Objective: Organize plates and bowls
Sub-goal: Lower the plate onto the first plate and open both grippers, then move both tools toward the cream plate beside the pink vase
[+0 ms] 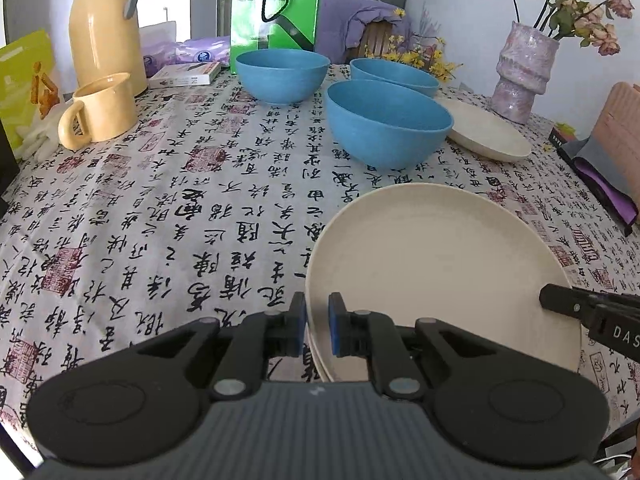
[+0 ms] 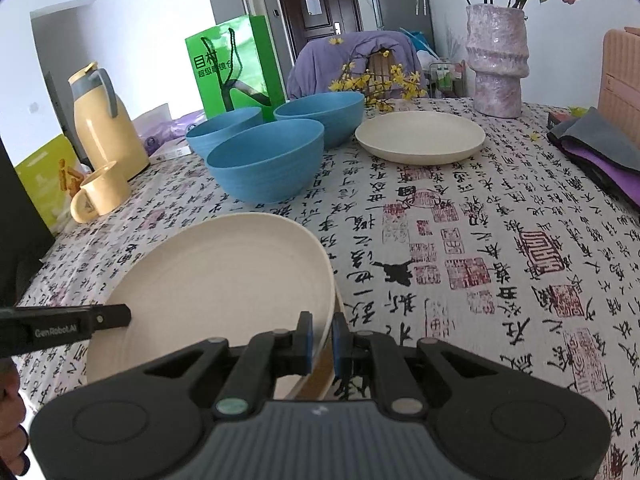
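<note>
Cream, matte, rigid round plate (image 1: 440,272), probably light and slightly slick, held over the patterned-cloth surface (image 1: 160,216): left gripper (image 1: 318,330) and right gripper (image 2: 322,344) each nearly closed, pinching opposite rims; thin lip suits edge grasps.

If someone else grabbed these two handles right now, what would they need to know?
Left gripper: shut on the near plate's left rim.
Right gripper: shut on the same plate's right rim. It looks to be a stack of two, held between both grippers.
Second plate: on the table farther back, by the vase.
Three blue bowls: loose, clustered behind, unstacked.
Done: near plate gripped.
Left: likely set it on the far plate, then nest the bowls.
</note>
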`<state>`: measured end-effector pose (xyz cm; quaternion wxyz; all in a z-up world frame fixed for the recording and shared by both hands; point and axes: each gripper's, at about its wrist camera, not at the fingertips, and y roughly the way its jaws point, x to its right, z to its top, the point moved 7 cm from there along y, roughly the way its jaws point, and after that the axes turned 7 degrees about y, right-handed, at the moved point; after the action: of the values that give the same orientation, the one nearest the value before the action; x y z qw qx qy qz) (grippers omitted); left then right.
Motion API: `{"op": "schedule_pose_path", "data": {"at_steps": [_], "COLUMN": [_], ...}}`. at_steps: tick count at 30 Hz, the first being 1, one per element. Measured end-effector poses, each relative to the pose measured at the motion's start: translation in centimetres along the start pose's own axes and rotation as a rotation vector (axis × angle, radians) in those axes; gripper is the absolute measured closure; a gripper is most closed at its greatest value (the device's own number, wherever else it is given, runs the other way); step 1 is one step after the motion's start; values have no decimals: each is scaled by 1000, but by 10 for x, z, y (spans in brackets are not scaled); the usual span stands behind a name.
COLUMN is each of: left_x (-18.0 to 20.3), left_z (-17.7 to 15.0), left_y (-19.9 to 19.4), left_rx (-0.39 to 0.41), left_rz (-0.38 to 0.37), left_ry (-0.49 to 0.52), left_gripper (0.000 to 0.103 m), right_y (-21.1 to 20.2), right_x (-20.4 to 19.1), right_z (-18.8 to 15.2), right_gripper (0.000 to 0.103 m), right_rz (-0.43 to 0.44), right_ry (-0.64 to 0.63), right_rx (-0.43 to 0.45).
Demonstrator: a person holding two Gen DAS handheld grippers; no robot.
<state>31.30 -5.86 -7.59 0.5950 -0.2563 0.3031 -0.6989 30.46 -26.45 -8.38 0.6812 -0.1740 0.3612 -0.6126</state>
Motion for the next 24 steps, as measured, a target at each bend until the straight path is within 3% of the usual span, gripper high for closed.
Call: {"op": "schedule_pose_path", "data": {"at_steps": [7,12,14,16,17,19,20,22,24], "left_x": [2,5,4,3,2,3,4,6,10], "left_z": [-10,-10,-9,-7,-5,-2,0,2,5], "left_y": [-3,-7,-10,-16,-19,-25,-27,-30,-35], "left_rx": [-6,3,10,32,46,69,78,93,113], "left_rz": [-3,-2,-4,11,22,38,44,52,59], "left_ry": [21,36,37,32,33,55,60,54,55], "left_gripper": [90,84,72,41,39,34,28,6,3], "right_y": [-4,-8,-10,-14,-16,-21,-24,-27,-31], "right_x": [-4,-3,-3,-3,-2,0,1,3,6], "right_z": [-7,-9,-8,-5,-4,0,3,7,11], "right_gripper": [82,81,81,68,60,27,22,15,15], "right_rz": [-22,-14,-12,-9,-9,-15,-18,-22,-27], "right_ry": [-41,-34,-33,-30,-30,-29,-32,-29,-30], "right_rx": [-1,2,9,22,30,57,74,93,104]}}
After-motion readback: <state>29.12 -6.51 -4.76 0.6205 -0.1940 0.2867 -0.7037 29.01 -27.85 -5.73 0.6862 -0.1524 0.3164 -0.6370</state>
